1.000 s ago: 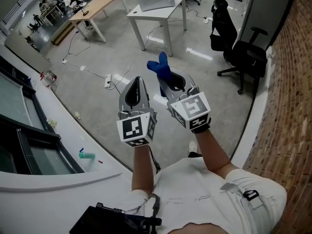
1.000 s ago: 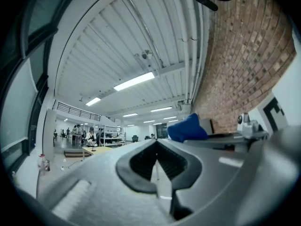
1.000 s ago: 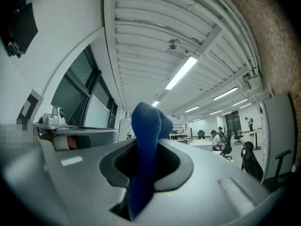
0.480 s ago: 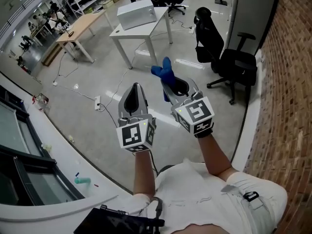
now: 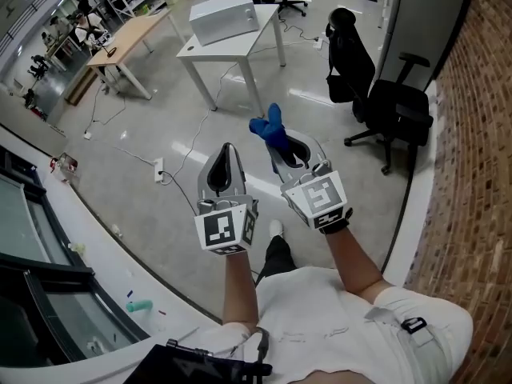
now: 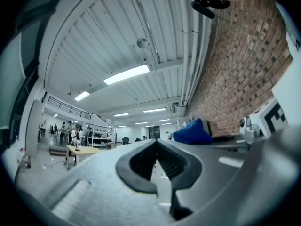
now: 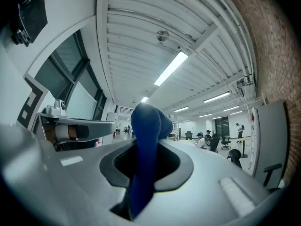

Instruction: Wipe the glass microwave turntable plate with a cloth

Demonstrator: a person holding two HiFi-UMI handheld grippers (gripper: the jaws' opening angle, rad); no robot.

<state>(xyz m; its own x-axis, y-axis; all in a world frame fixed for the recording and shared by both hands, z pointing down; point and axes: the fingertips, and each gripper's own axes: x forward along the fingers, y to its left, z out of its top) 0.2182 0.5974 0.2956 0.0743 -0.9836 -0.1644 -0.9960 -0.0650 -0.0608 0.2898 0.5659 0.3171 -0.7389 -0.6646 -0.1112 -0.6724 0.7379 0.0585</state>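
Office floor point(image 5: 144, 126) below: right hand-held gripper point(image 5: 278, 144) pinches the cloth point(image 5: 268, 124), left hand-held gripper point(image 5: 226, 147) closed empty; hold that pinch firm heading to the likely microwave point(image 5: 224, 16).

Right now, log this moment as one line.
left hand-held gripper: shut, empty | right hand-held gripper: shut on blue cloth | turntable plate: not in view | wiping: not begun

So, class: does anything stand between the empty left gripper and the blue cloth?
Nothing visible does. The left gripper, shut and empty, is held beside the right gripper, which is shut on the blue cloth; only open air separates them.
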